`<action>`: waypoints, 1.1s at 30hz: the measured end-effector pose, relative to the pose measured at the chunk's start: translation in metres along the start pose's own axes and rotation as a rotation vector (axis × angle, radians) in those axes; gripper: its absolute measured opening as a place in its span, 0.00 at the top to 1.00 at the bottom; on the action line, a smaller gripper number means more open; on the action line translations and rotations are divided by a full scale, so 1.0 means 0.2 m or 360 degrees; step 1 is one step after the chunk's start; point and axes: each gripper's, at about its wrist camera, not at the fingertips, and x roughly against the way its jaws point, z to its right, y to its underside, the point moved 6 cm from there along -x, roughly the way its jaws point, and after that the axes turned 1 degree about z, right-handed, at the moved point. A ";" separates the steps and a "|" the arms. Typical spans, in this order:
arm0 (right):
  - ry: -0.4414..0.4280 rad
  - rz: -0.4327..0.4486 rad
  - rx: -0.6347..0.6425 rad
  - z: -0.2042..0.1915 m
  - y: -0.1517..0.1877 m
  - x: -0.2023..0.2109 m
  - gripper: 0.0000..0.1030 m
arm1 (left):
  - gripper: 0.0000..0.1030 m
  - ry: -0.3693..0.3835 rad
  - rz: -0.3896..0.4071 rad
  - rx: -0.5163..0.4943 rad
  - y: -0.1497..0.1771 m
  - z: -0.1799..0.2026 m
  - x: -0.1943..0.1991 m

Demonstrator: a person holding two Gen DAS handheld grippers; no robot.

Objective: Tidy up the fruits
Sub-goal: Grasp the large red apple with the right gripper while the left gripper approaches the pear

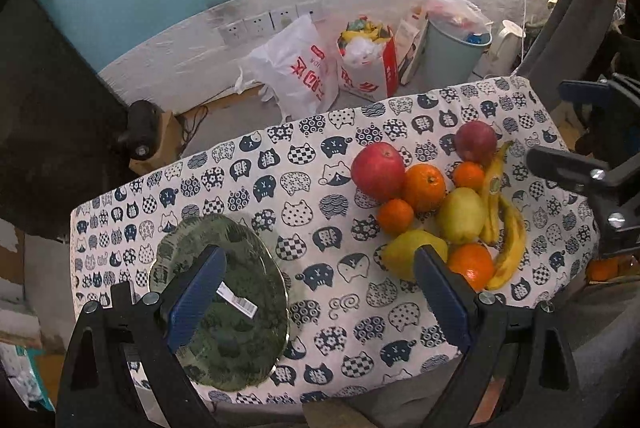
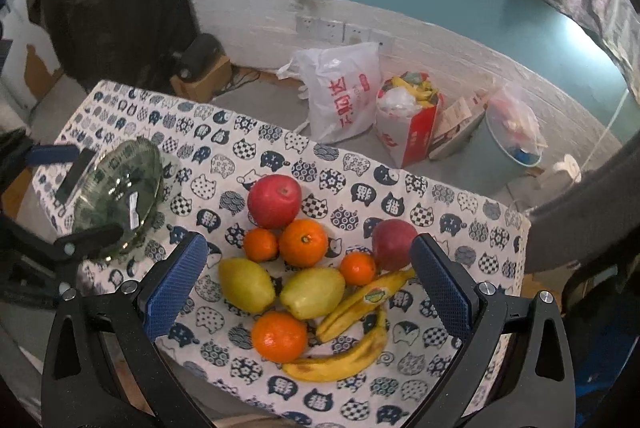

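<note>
Your right tongs (image 2: 308, 280) hang spread wide and empty right over the fruit pile (image 2: 316, 280) at the table's (image 2: 448, 380) right end; your left tongs (image 1: 316, 292), likewise agape, sit by the glass plate (image 1: 224, 344) leftward, so the right is nearer.

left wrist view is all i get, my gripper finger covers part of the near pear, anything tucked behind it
Observer: No. The right wrist view shows the near pear whole, lying beside the second pear, with nothing hidden there.
Operator: is the right gripper open, i only see its edge
Observer: Yes, it is wide open and empty, with the fruit pile framed between its fingers.
Operator: and the near orange, half covered for me
Observer: It shows whole here, right against the curved banana.
</note>
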 end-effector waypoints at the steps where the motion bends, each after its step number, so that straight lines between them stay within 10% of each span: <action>1: -0.0002 -0.0015 0.0011 0.01 -0.01 -0.01 0.03 | 0.07 0.0003 -0.0015 0.0005 -0.01 -0.01 -0.03; 18: 0.0071 -0.0421 -0.0132 0.53 0.08 -0.64 0.05 | 0.07 0.0102 -0.0242 0.0115 -0.09 -0.10 -0.53; 33: 0.0006 -0.0598 -0.0151 0.60 0.25 -0.93 0.13 | 0.07 0.0148 -0.0320 0.0055 -0.08 0.01 -0.77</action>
